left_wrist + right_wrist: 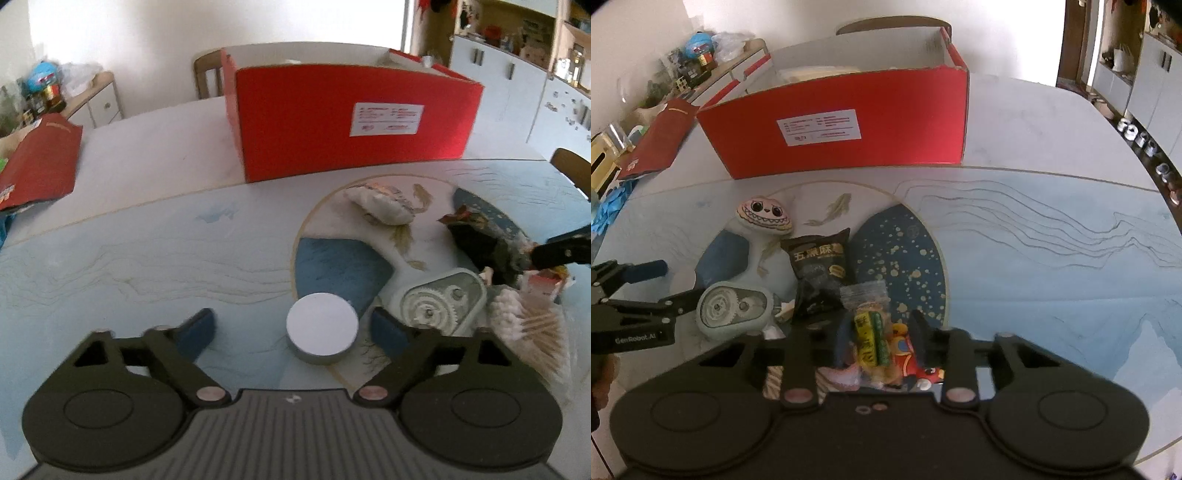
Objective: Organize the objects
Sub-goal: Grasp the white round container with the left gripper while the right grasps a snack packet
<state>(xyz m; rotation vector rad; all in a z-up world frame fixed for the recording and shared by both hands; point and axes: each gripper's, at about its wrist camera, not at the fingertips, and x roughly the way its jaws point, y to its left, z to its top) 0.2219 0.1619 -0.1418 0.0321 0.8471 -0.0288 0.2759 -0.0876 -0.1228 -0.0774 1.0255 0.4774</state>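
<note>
Surface [129,258] carries a loose cluster of small things and, beyond both grippers, one red box [351,122] with its top open, which I judge to be the destination for the sorting. Left gripper [293,330] stands spread, blue pads either side of one round grey tin [321,338]; the near pad on the right sits just beside the tin, the left pad stands clear of it, so nothing is pinched yet. The straddle reads as a set-up for a side grasp on the tin's wall. Right gripper [881,338] has its fingers drawn in on one clear sachet [870,325] with yellow and green contents; the pads appear to press its sides, though the packet's crinkled film makes full contact hard to confirm. The sachet lies on top of a red cartoon-printed item [908,360], so lifting it first makes sense. Count ahead of the right gripper: one black snack packet [820,258], one toothy plush face [764,216], one pale green geared case [733,308] to its left. Right of the left gripper: one bundle of cotton swabs [524,325], number of sticks not countable. One red pouch [659,140] lies far left, apart from the cluster.
</note>
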